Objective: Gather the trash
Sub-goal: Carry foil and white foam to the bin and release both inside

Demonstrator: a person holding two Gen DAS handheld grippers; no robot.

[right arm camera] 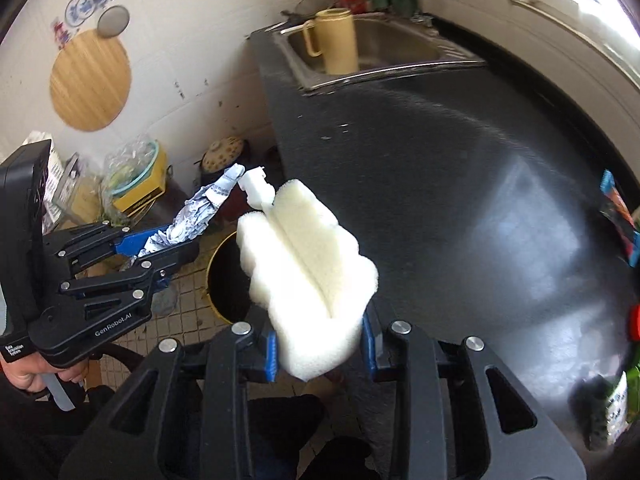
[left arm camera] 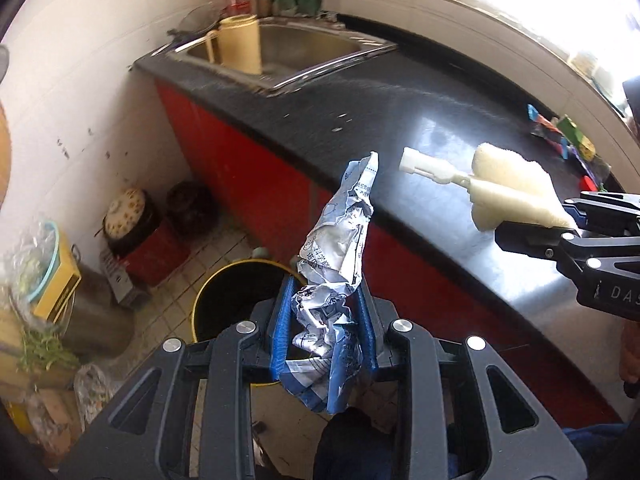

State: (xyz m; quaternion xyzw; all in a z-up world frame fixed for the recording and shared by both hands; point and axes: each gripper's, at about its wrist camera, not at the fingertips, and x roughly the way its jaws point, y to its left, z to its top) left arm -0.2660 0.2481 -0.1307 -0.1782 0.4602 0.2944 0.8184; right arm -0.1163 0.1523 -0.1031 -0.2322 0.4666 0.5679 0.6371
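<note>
Both tools are loaded, the left tool (left arm camera: 326, 336) clamped on the crumpled wrapper (left arm camera: 340, 248), the right tool (right arm camera: 318, 344) clamped on the sponge brush (right arm camera: 308, 256), bin (left arm camera: 236, 296) just below, colourful scraps (left arm camera: 568, 136) left on the tabletop (left arm camera: 400, 120).

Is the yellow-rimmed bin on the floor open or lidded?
Open: the bin shows a dark, uncovered mouth inside its yellow rim in both views; no lid is visible on it.

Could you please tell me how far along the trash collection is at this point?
Midway, by the look of it. In hand: the left gripper is shut on a crumpled blue-and-white wrapper, the right gripper on a white sponge brush head, both near the yellow-rimmed bin on the floor. Neither is dropped yet. Left: colourful wrappers still lie on the black counter.
</note>
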